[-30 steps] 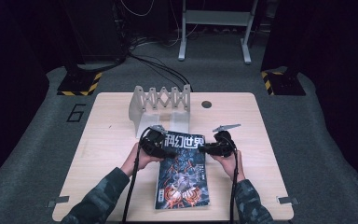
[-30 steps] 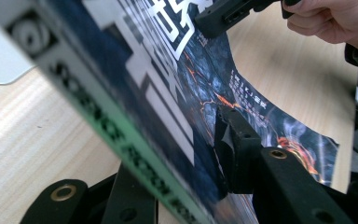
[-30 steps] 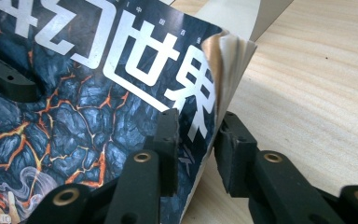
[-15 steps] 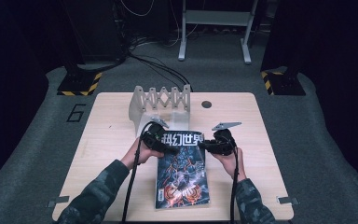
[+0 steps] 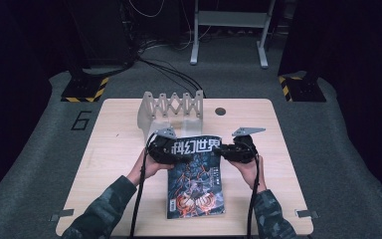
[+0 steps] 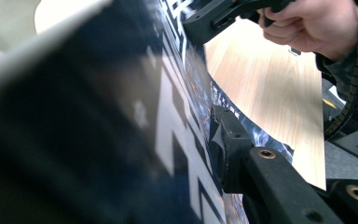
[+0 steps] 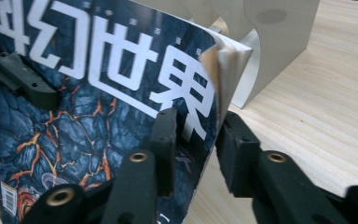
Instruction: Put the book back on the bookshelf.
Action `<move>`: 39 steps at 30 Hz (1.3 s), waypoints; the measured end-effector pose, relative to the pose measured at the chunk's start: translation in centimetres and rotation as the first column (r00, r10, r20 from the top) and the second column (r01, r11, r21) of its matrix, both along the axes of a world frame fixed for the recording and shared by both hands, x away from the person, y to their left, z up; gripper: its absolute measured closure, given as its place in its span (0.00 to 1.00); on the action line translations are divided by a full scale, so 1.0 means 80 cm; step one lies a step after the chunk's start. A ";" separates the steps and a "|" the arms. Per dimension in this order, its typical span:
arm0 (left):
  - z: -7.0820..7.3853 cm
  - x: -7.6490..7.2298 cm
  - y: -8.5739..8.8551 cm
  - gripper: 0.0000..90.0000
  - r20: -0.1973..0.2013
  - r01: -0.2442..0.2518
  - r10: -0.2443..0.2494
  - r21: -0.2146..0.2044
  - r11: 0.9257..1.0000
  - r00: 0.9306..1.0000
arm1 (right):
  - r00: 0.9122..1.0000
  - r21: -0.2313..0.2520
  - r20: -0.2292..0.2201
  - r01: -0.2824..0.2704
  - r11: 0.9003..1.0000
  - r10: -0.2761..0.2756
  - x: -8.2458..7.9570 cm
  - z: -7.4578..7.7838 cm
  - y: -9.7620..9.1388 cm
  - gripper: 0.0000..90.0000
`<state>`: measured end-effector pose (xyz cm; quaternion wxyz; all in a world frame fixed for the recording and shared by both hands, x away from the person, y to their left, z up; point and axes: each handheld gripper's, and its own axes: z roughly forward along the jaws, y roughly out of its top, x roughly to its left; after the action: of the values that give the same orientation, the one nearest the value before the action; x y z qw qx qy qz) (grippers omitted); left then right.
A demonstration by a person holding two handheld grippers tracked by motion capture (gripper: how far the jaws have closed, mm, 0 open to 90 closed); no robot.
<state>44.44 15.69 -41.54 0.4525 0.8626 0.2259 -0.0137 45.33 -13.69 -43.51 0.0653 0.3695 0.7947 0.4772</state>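
A magazine (image 5: pixel 196 181) with a dark lava-patterned cover and large white characters lies lengthwise on the table, its top end raised. My left gripper (image 5: pixel 170 149) is shut on its top left corner, and its jaws have just been closing. In the left gripper view the cover (image 6: pixel 168 140) lies against one black finger (image 6: pixel 228 144). My right gripper (image 5: pixel 227 151) straddles the top right corner. In the right gripper view its jaws (image 7: pixel 196 149) have just been opening, with the magazine's edge (image 7: pixel 216 93) between them and a gap beside the cover.
A white zigzag file rack (image 5: pixel 171 107) stands just behind the magazine, also close by in the right gripper view (image 7: pixel 279 37). The wooden table (image 5: pixel 114 149) has a round cable hole (image 5: pixel 221 111) at the back. Cables trail down from both grippers toward the person.
Both hands have risen a little and taken the magazine's top end up with them. The magazine's lower end still rests on the table.
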 end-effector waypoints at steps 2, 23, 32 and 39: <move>0.003 -0.005 0.000 0.84 0.024 0.010 -0.010 -0.009 1.000 1.000 | 1.000 0.003 0.002 0.000 1.000 0.000 0.001 0.001 -0.002 0.66; 0.019 -0.022 -0.001 0.85 0.132 0.018 -0.018 0.005 1.000 0.991 | 0.994 0.068 -0.038 -0.099 0.993 0.102 0.006 0.013 -0.002 0.56; 0.020 -0.022 -0.002 0.85 0.140 0.013 -0.013 0.002 1.000 0.990 | 0.993 0.079 -0.056 -0.099 0.992 0.104 0.012 0.013 -0.002 0.54; 0.023 -0.020 -0.001 0.84 0.125 0.000 -0.002 0.015 1.000 0.992 | 0.997 0.052 -0.029 -0.077 0.996 0.078 0.009 0.018 -0.001 0.63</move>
<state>42.87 15.60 -39.74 0.4593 0.8652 0.1968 0.0418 46.02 -13.75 -42.10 0.0249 0.3474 0.7970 0.4935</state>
